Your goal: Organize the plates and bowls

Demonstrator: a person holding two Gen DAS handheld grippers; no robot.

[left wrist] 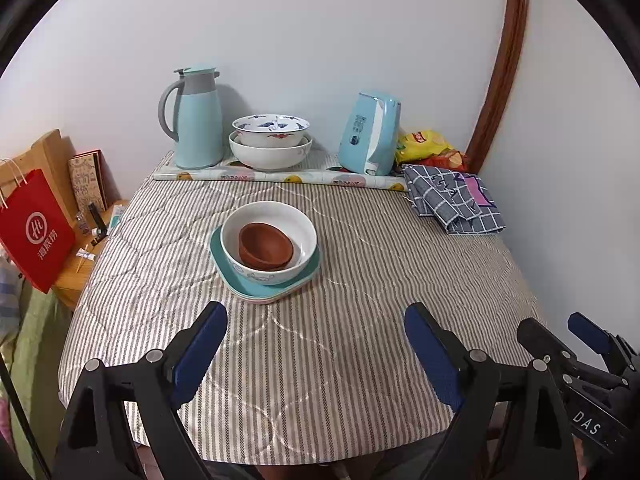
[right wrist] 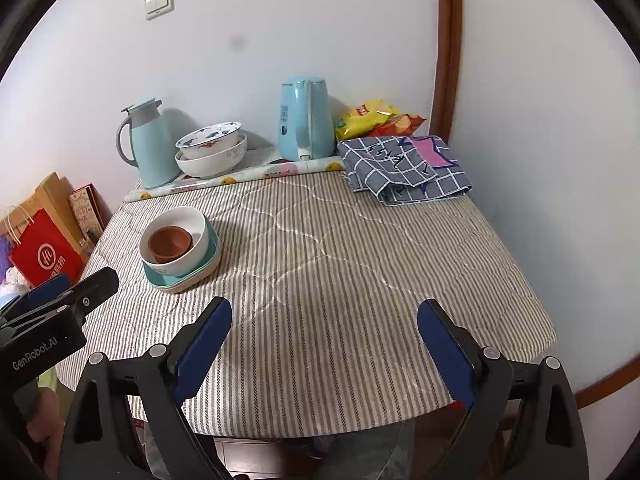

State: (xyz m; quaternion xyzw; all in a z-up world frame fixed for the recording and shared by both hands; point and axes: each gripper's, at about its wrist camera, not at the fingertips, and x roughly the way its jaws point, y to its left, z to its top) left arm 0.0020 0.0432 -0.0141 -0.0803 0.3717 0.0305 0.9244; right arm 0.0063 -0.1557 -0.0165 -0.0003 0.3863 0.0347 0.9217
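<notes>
A stack stands mid-table: a brown bowl inside a white bowl, on a teal plate over a pink plate. The stack also shows in the right wrist view, with its white bowl at left. At the back, a patterned bowl is nested in a white bowl. My left gripper is open and empty, near the front edge, short of the stack. My right gripper is open and empty over the table's front right. Each gripper shows at the edge of the other's view.
A teal thermos jug, a blue kettle, snack bags and a rolled patterned sheet line the back. A folded checked cloth lies at back right. A red bag stands left of the striped table.
</notes>
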